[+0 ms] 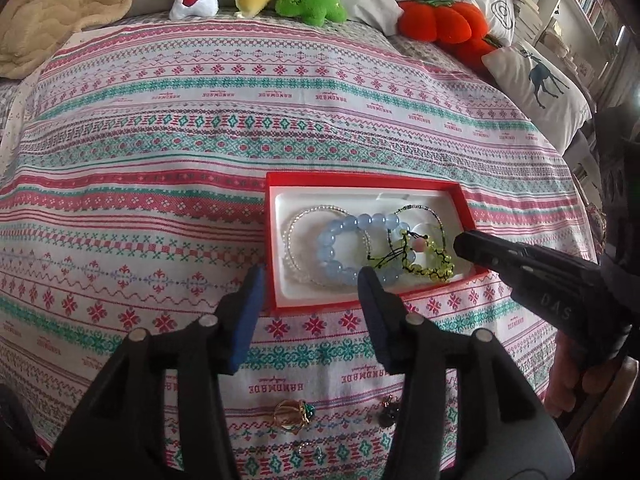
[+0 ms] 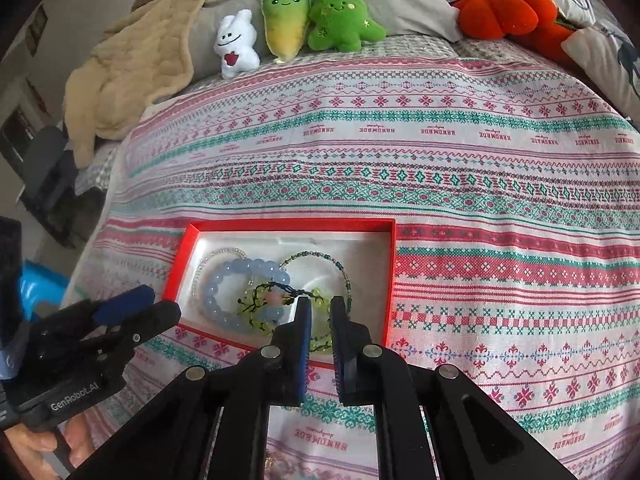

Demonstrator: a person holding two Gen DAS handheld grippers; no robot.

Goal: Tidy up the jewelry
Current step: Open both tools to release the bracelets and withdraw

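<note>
A red box (image 1: 272, 240) with a white lining lies on the patterned cloth and holds a blue bead bracelet (image 1: 332, 252), a clear bead bracelet (image 1: 294, 228) and a green beaded one (image 1: 428, 264). My left gripper (image 1: 310, 280) is open and empty over the box's near left corner. My right gripper (image 2: 320, 308) hovers over the green bracelet (image 2: 256, 308) at the box's near edge (image 2: 390, 280), its jaws a narrow gap apart with nothing between them. A gold ring (image 1: 292, 416) and a small dark earring (image 1: 388, 412) lie on the cloth below my left gripper.
Plush toys (image 2: 236, 46) line the far edge of the cloth. An orange pumpkin plush (image 2: 504, 10) and pillows sit at the back right, a beige blanket (image 2: 128, 68) at the back left. The cloth (image 2: 480, 200) spreads wide around the box.
</note>
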